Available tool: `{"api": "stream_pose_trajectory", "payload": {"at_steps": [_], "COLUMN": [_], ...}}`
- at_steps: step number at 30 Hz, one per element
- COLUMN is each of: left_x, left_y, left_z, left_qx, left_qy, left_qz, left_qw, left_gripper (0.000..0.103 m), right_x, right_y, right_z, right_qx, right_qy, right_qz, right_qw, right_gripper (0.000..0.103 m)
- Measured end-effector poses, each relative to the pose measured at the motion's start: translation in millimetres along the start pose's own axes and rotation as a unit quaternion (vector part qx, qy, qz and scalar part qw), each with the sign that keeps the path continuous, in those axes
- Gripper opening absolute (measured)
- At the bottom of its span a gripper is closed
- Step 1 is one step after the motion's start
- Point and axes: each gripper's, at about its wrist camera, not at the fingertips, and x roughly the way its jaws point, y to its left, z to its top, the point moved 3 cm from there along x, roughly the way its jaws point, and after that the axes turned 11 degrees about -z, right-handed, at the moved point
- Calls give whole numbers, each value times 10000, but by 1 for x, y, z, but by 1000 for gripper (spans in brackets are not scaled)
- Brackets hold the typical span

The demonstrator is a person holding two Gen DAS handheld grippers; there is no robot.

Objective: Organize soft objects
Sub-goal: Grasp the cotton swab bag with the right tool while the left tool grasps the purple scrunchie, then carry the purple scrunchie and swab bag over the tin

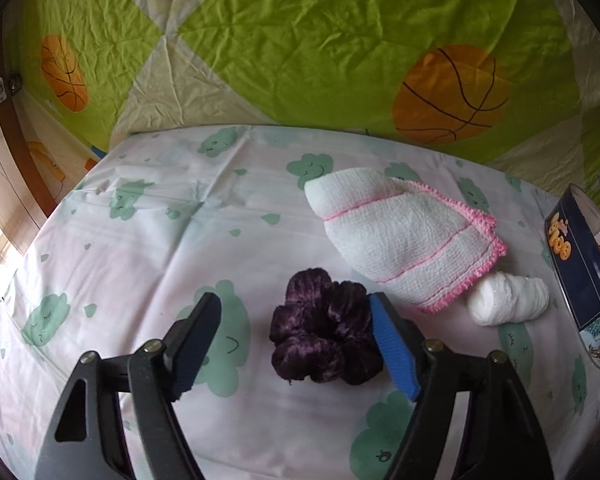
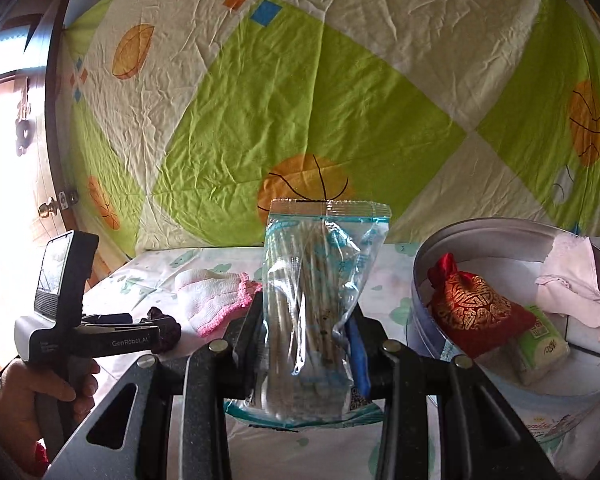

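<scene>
A dark purple velvet scrunchie (image 1: pixel 324 330) lies on the cloud-print sheet between the fingers of my left gripper (image 1: pixel 296 320), which is open around it; the right pad touches it. A folded white cloth with pink trim (image 1: pixel 404 236) and a white gauze roll (image 1: pixel 508 298) lie to its right. My right gripper (image 2: pixel 306 320) is shut on a clear bag of cotton swabs (image 2: pixel 320 280), held upright left of a round metal tin (image 2: pixel 428 264). The tin holds a red pouch (image 2: pixel 472 312), a green packet (image 2: pixel 542 344) and pale pink cloth (image 2: pixel 572 284).
A green and cream basketball-print quilt (image 1: pixel 300 48) hangs behind the table. The tin's side (image 1: pixel 580 264) stands at the right edge in the left wrist view. A wooden door (image 2: pixel 56 128) is at the left. The left gripper body (image 2: pixel 72 320) and the hand show in the right wrist view.
</scene>
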Motion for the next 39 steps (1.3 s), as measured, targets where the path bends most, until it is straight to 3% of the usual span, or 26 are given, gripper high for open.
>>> {"api": "stream_pose_trajectory", "payload": {"at_steps": [2,4,7,9,12,16,22,27,36,39], "left_x": [5,5,4,2,-10,-32,-73,-77,-79,-78], "left_y": [-7,-12,-18,-24,-24,-12,-11,-18,-47,-60], "left_z": [0,0,1,0,1,5,12,10,0,-3], "left_qx": [172,278,412,536,544,178,-54,-2,101,104], "left_qy": [128,129,126,89,-191,-858,-2137,-2362,-2569,-2493], "left_qz": [14,-40,-212,-230,-92,-19,-209,-235,-397,-458], "left_qw": [9998,9995,9988,9983,9983,9962,9767,9714,9656,9673], "left_gripper": [75,50,36,34,34,34,34,34,34,34], "right_x": [-2,-2,-4,-6,-11,-15,-30,-42,-46,-46], "right_y": [1,1,-2,-6,-12,-18,-25,-37,-74,-83], "right_z": [-1,-1,0,2,6,11,21,22,20,22], "right_qx": [-21,-22,45,118,204,207,-29,-303,-335,-286], "right_qy": [-17,-14,-47,-104,-237,-401,-869,-1201,-1194,-1164], "right_qz": [18,6,-20,-32,-100,-215,-435,-603,-889,-861], "right_qw": [10000,10000,10000,9999,9995,9987,9953,9905,9883,9890], "right_gripper": [39,39,39,39,39,39,39,39,39,39]}}
